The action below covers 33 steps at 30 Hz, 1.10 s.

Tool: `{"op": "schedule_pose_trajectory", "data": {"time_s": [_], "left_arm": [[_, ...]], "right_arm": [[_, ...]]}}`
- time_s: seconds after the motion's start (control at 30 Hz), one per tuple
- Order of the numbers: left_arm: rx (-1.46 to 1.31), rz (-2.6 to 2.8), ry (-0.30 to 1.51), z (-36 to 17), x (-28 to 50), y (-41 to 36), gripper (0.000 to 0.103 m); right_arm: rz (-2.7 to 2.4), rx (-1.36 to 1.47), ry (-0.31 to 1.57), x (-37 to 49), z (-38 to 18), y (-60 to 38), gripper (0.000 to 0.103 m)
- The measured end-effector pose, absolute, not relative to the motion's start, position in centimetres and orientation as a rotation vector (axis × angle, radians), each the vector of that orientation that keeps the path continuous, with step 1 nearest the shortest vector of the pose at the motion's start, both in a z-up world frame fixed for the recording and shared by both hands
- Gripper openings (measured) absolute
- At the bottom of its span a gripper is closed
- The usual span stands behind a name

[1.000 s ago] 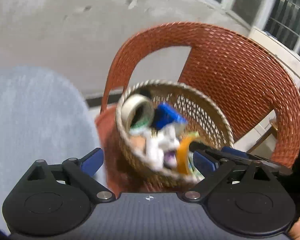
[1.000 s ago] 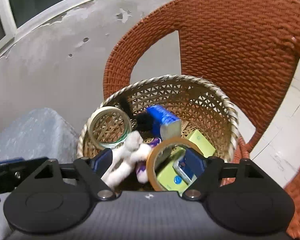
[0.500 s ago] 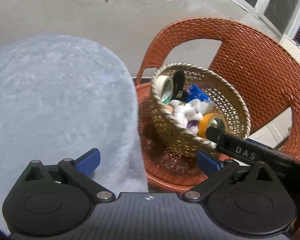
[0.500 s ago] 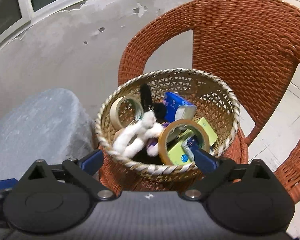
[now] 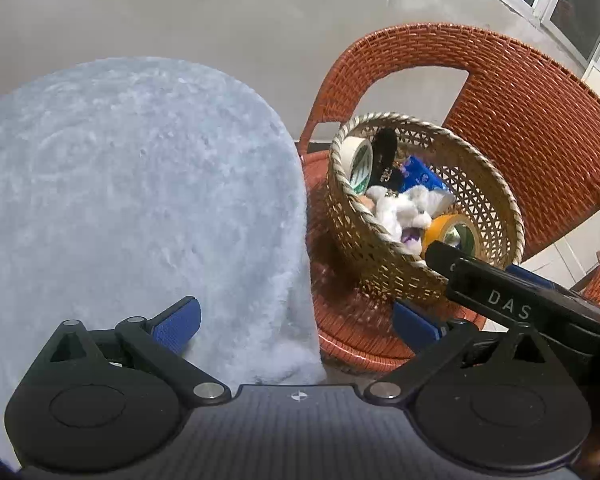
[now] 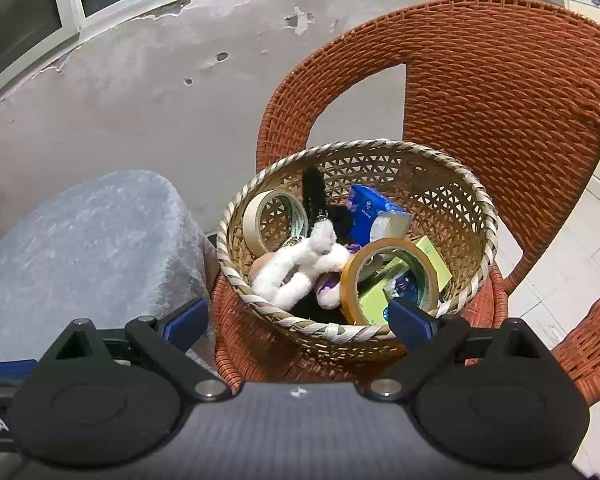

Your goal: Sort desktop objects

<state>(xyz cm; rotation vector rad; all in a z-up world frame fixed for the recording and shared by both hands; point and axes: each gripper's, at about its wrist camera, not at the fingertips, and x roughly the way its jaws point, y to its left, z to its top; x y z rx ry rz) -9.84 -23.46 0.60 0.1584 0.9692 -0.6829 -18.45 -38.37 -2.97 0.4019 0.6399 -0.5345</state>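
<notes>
A woven basket [image 6: 472,216] sits on the seat of an orange wicker chair [image 6: 500,92]. It holds a beige tape roll [image 6: 274,220], a white plush toy [image 6: 300,264], a black fluffy item [image 6: 314,192], a blue packet [image 6: 368,210], an orange tape roll [image 6: 388,276] and a green box [image 6: 432,260]. My right gripper [image 6: 298,320] is open and empty, in front of the basket's near rim. My left gripper [image 5: 296,322] is open and empty, over the edge of the grey fuzzy table [image 5: 132,200], left of the basket [image 5: 380,248]. The right gripper's body [image 5: 512,300] shows in the left wrist view.
The grey fuzzy table [image 6: 80,240] stands directly left of the chair. A cracked concrete wall [image 6: 160,80] with windows above it runs behind. White tiled floor [image 6: 572,260] lies to the right of the chair.
Both grippers have pulled back from the basket. The left one has swung left over the grey table. The basket now looks smaller and farther in both views.
</notes>
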Motion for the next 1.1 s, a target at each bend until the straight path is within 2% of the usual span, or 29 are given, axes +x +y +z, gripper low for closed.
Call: {"op": "schedule_pose_trajectory", "data": {"time_s": [1.1], "left_arm": [[0.152,-0.622,0.979,0.21,-9.37,-22.82,0.102]], "right_arm": [[-0.516,0.408,0.651,-18.39,-3.74,-37.59,0.094]]}}
